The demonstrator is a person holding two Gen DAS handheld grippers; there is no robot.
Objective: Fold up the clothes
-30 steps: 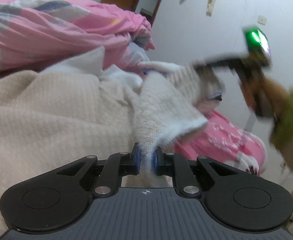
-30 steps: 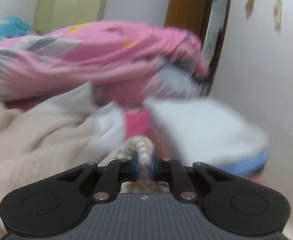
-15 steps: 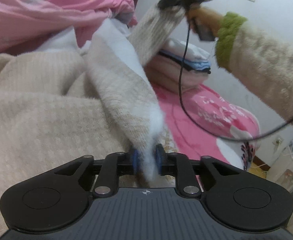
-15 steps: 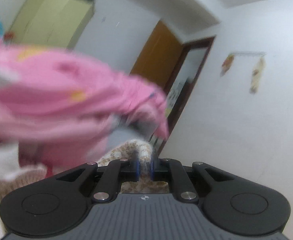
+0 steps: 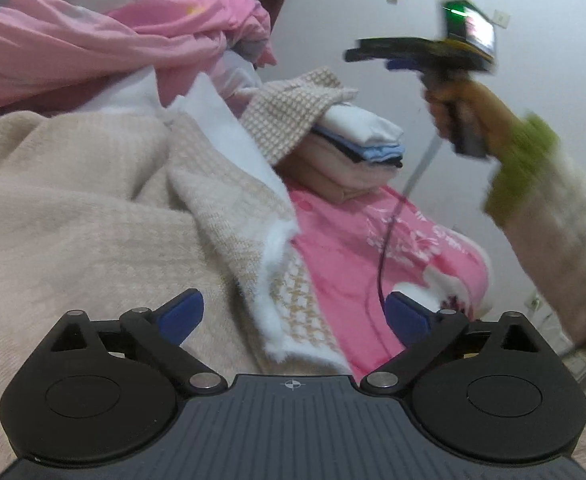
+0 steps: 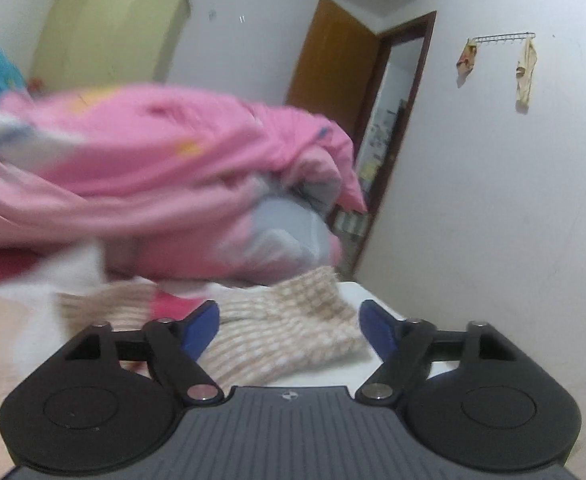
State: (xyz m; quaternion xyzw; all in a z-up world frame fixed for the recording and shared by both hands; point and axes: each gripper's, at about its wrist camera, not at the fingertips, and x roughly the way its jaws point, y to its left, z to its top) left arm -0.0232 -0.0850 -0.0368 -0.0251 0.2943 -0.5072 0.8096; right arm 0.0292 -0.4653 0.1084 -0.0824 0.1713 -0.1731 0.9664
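Covering the lower left of the left wrist view is a beige knit garment (image 5: pixel 93 208) with a white fleece lining, spread over a bed with a pink floral bedsheet (image 5: pixel 345 248). A pink quilt (image 5: pixel 105 36) is heaped behind the garment. One checked sleeve (image 5: pixel 293 112) of the garment drapes over a stack of folded clothes (image 5: pixel 357 148) near a white wall (image 5: pixel 373 12). The left gripper (image 5: pixel 293 316) has its jaws opening and spread wide; a fleece-edged fold of the garment lies between the blue pads (image 5: pixel 181 316), and neither pad presses on it. At upper right, a hand (image 5: pixel 465 112) in a green-cuffed fleece sleeve (image 5: pixel 553 208) carries the right gripper (image 5: pixel 377 52) in the air above the stack, clear of the cloth; a black cable (image 5: pixel 389 236) hangs from it. A lit screen on that gripper is too blurred to read. The right wrist view shows the same pink quilt (image 6: pixel 153 168), blurred, with a pale yellow wardrobe (image 6: pixel 105 28) and an orange-brown door (image 6: pixel 333 64) behind it, and a hook rail (image 6: pixel 501 37) on the white wall with two cloth items hanging. The right gripper (image 6: pixel 289 328) has its jaws opening and spread wide; the checked sleeve (image 6: pixel 285 328) lies beyond and between the blue pads (image 6: pixel 201 328), resting on the white top piece of the stack (image 6: pixel 357 292), and is not pinched. No readable writing or brand mark appears in either view.
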